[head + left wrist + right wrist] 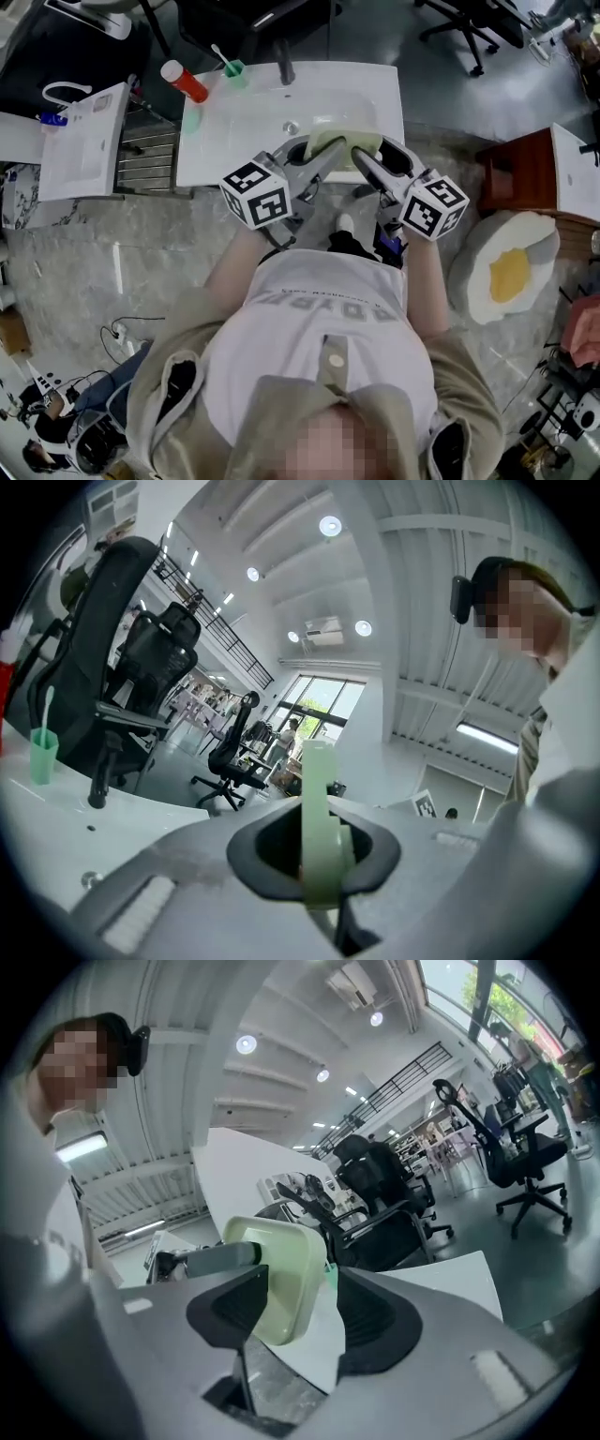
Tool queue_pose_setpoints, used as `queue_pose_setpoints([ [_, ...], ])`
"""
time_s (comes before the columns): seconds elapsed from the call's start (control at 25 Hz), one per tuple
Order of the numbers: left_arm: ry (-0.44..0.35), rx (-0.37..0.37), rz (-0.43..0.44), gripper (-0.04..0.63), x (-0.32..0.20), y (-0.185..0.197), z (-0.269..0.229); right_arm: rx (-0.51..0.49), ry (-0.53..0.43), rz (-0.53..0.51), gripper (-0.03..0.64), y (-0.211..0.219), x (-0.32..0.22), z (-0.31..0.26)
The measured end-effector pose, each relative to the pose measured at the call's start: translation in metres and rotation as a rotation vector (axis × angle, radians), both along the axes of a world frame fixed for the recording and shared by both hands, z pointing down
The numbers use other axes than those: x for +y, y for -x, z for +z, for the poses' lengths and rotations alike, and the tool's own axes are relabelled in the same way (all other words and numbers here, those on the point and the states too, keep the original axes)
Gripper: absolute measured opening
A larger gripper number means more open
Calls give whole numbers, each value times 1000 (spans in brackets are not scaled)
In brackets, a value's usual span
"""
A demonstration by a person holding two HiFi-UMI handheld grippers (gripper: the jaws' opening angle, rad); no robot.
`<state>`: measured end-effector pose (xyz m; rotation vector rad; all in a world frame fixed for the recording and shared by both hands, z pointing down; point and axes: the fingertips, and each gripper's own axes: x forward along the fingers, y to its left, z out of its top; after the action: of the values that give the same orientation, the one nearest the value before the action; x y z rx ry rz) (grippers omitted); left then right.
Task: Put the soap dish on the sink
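A pale green soap dish point(343, 144) hangs over the front edge of the white sink point(246, 141). My left gripper point(327, 156) is shut on its left side. In the left gripper view the soap dish point(317, 808) stands edge-on, pinched in the left gripper point(317, 860). My right gripper point(362, 161) reaches the dish from the right. In the right gripper view the soap dish point(286, 1274) sits between the jaws of the right gripper point(298, 1314), with a gap at the right pad. The left gripper's grey finger point(204, 1260) holds the dish's far rim.
On the sink's back ledge stand a tap point(284, 67), a green cup with a toothbrush point(232, 67) and a red bottle with a white cap point(185, 82). A metal rack point(147, 157) and a white cabinet point(82, 142) stand to the left, an egg-shaped cushion point(509, 269) and a wooden cabinet point(520, 173) to the right.
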<state>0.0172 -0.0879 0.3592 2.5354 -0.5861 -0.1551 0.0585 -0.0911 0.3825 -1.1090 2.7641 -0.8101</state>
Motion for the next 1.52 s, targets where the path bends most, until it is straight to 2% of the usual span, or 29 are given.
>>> queue_pose_setpoints([
  [0.24,55,15,44,14,-21,-31,24,-14,76,-124,201,-27,-21,23],
  [0.4,101,38,30,14,-37,-45,35,-12,97,-168,140,-43,-31,34],
  [0.64,122,51,-3,14,-54,-62,44,-37,133,-212,112,-63,-47,42],
  [0.84,122,17,-28,31,-68,-67,54,-93,186,-229,72,-73,-60,46],
  [1.12,151,-44,-73,48,-83,-68,75,-74,272,-223,67,-75,-76,62],
  [1.32,156,-119,-116,121,-100,-63,95,-47,320,-200,66,-75,-92,76],
  [1.44,144,-158,-107,190,-101,-60,103,-42,335,-184,66,-76,-100,81],
  [1.52,122,-209,-93,239,-103,-58,109,-36,344,-176,66,-76,-106,84],
])
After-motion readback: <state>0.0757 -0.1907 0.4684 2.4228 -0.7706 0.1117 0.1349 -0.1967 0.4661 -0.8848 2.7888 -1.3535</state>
